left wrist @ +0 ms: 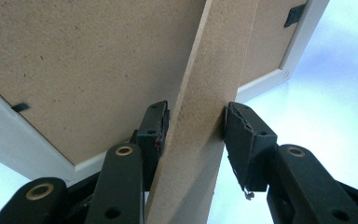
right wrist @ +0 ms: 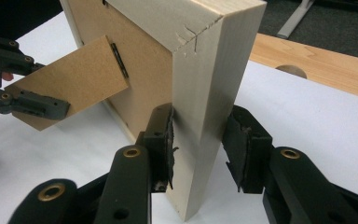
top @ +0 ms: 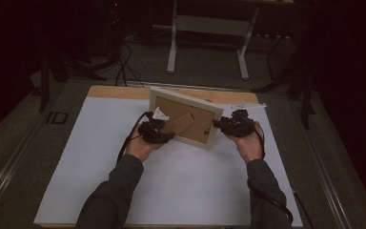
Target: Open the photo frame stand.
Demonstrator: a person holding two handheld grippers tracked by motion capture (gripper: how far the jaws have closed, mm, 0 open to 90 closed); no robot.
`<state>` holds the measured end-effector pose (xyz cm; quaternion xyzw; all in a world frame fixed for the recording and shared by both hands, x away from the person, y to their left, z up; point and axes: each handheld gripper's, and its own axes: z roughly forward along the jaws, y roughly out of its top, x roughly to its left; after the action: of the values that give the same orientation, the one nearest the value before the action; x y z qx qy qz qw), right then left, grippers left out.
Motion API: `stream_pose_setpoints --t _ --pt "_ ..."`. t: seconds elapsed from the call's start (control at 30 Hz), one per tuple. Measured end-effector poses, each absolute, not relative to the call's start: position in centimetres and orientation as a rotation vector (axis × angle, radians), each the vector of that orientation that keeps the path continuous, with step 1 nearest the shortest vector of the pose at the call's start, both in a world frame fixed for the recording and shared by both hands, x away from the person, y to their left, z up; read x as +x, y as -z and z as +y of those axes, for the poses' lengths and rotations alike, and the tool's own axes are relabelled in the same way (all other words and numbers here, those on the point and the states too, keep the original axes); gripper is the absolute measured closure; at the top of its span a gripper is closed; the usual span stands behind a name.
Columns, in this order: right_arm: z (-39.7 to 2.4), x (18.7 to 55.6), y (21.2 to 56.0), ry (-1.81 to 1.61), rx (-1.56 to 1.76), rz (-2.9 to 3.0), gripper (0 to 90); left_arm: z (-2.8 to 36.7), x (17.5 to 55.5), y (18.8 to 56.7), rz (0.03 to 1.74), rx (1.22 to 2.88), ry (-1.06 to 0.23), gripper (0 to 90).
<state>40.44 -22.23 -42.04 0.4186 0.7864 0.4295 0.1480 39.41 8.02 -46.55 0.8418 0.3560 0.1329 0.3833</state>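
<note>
Nearest me, my forearms came in over the white bench [top: 181, 191], each hand carrying a gripper. My left gripper [top: 164, 136] had its jaws clamped on the fibreboard stand leg [left wrist: 205, 112] hinged to the back of the picture frame [top: 183, 119], which stood tilted at mid-bench, back toward me. My right gripper [top: 219, 125] pinched the frame's right edge [right wrist: 209, 102]. I judged I was mid-step, swinging the leg out; next I needed to open it fully and set the frame down on it.
</note>
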Motion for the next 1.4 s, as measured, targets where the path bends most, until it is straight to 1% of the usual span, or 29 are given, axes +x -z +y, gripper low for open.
stream_pose_setpoints --t 0.7,1.1,1.4 --pt "-21.9 39.5 42.0 -1.192 1.091 2.256 63.7 7.9 38.3 46.8 0.92 2.103 -0.354 64.0" --pt "-21.8 38.9 42.1 -1.193 1.055 2.258 64.0 8.0 37.8 46.6 0.907 2.115 -0.358 64.0" --pt "-21.6 38.3 42.1 -1.179 1.022 2.263 64.1 7.8 37.1 46.7 0.872 2.16 -0.387 63.8"
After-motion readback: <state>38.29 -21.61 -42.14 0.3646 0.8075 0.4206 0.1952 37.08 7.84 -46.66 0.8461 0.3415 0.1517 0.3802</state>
